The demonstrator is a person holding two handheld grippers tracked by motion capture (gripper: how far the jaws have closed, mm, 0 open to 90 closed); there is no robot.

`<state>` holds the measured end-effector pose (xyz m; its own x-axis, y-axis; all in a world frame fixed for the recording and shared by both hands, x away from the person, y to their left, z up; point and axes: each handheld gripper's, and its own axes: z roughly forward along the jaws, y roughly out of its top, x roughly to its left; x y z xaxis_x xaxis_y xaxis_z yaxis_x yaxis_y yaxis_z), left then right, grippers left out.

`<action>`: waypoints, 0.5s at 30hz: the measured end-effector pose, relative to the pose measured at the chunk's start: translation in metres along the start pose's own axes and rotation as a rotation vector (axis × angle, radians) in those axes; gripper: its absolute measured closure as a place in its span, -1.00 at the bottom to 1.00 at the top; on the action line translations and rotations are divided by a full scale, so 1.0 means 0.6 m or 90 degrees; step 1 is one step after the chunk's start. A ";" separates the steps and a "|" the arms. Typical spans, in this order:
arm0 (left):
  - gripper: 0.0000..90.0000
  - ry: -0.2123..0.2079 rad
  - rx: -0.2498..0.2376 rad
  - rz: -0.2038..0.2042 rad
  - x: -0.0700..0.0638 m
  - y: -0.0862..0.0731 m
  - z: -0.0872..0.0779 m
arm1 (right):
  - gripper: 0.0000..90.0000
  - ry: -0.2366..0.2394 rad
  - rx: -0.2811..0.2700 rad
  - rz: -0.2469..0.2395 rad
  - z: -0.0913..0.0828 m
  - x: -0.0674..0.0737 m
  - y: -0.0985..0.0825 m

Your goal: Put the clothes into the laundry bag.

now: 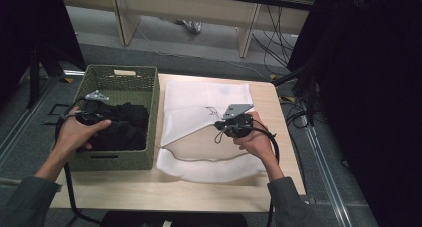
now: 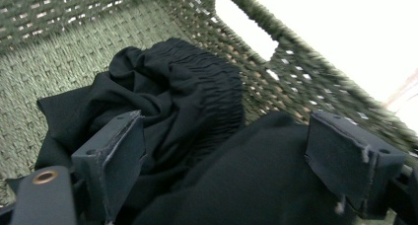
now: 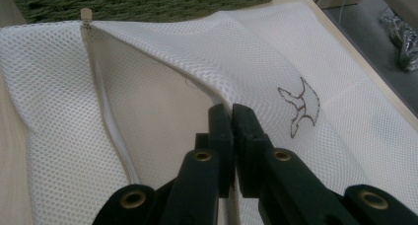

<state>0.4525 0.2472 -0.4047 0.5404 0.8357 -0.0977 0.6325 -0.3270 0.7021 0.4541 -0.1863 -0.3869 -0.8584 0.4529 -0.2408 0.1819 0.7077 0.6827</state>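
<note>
A green woven basket (image 1: 122,70) at the table's left holds crumpled black clothes (image 1: 124,127). My left gripper (image 1: 110,117) reaches into it. In the left gripper view this gripper (image 2: 229,138) stands open, its jaws wide apart, with the black clothes (image 2: 187,87) bulging between them and the pads not pressing. A white mesh laundry bag (image 1: 209,95) lies to the right of the basket. My right gripper (image 3: 231,111) is shut on the bag's upper edge (image 3: 197,42) beside the zipper (image 3: 106,116) and lifts it, so the mouth gapes toward the basket.
The wooden table (image 1: 174,192) ends close behind the bag and basket. Desks and cables stand on the floor beyond. The bag bears a small embroidered mark (image 3: 300,106). The basket's wall (image 2: 59,52) has a handle slot on the side toward the bag.
</note>
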 end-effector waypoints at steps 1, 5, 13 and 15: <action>-0.67 -0.004 0.006 -0.006 0.002 0.000 0.007 | 0.96 0.001 0.000 0.000 0.000 0.000 0.000; -0.68 -0.005 0.032 -0.006 0.010 -0.001 0.025 | 0.96 0.004 0.001 -0.007 0.003 0.000 -0.001; -0.75 -0.045 0.073 -0.021 0.019 -0.005 0.066 | 0.96 0.003 0.005 0.001 0.005 0.001 -0.001; -0.85 -0.050 0.078 -0.020 0.016 -0.011 0.081 | 0.96 0.005 0.005 -0.001 0.005 0.002 -0.001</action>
<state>0.4805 0.2362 -0.4446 0.5573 0.8113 -0.1766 0.7103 -0.3558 0.6073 0.4545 -0.1847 -0.3899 -0.8629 0.4467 -0.2363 0.1835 0.7127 0.6771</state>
